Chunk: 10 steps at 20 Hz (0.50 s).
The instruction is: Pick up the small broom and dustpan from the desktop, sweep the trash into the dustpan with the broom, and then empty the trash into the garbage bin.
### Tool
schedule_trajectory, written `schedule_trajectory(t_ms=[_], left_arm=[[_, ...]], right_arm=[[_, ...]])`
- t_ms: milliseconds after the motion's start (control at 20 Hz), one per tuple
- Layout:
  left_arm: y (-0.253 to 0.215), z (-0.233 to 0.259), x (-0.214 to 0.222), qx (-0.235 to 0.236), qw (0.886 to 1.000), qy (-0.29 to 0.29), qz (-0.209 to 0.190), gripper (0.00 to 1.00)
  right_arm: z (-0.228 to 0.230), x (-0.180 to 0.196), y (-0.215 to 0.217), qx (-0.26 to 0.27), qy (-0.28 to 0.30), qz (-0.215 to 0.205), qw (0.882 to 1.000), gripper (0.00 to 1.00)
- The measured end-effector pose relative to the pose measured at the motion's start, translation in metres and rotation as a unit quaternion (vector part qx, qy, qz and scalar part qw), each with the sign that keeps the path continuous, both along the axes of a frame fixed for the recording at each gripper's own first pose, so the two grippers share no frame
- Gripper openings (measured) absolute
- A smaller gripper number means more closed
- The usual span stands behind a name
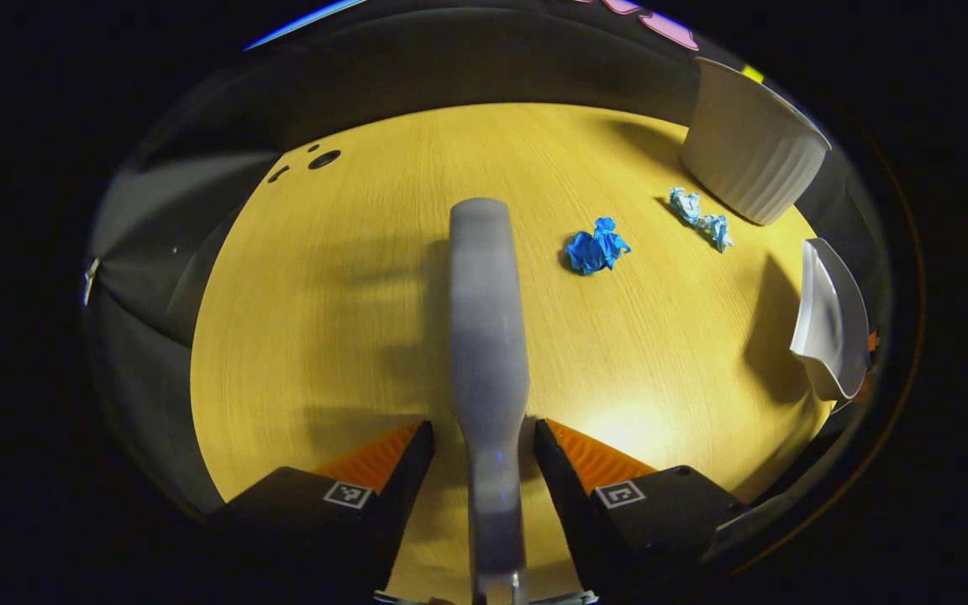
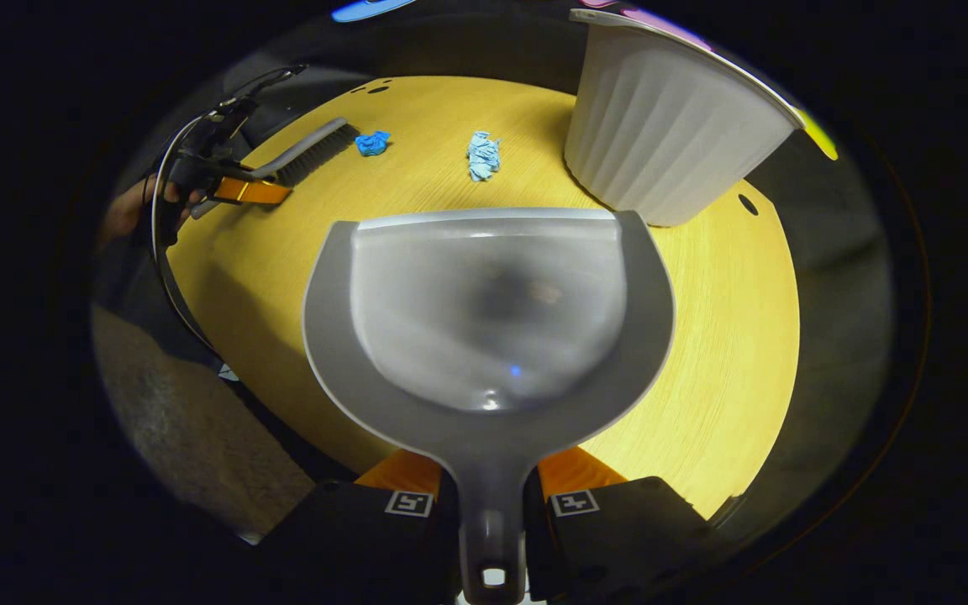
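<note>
Gripping the broom (image 1: 488, 336) in our left gripper (image 1: 484, 470) and the dustpan (image 2: 484, 336) handle in our right gripper (image 2: 488, 504), we see two blue paper wads (image 1: 597, 249) near the white garbage bin (image 1: 749, 147).

dustpan (image 2: 484, 336) handle clamped in right claw (image 2: 488, 496) above desktop (image 2: 728, 353)

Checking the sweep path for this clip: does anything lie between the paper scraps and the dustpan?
Nothing visible does. In the right gripper view, bare desktop lies between the dustpan lip and both scraps, dark blue and light blue. The bin stands off to one side.
</note>
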<state>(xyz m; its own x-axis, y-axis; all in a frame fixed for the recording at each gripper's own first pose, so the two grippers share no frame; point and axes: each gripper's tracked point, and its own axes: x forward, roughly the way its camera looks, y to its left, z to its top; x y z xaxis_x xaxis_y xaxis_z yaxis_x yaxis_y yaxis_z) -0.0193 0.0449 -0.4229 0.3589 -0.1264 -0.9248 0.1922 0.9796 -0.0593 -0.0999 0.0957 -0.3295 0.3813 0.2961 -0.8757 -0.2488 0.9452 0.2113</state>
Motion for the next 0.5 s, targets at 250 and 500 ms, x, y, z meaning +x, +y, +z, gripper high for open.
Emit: schedule_trajectory(t_ms=[250,500], left_arm=[[-0.01,0.001,-0.002,-0.008,0.999,0.021,-0.033,0.39],[-0.011,0.017,0.031,-0.001,0.999,-0.011,-0.049,0.28]], right_arm=[[0.002,0.001,0.0,0.01,0.005,0.005,1.0,0.36],[0.004,0.002,-0.008,-0.013,0.031,0.024,0.999,0.36]])
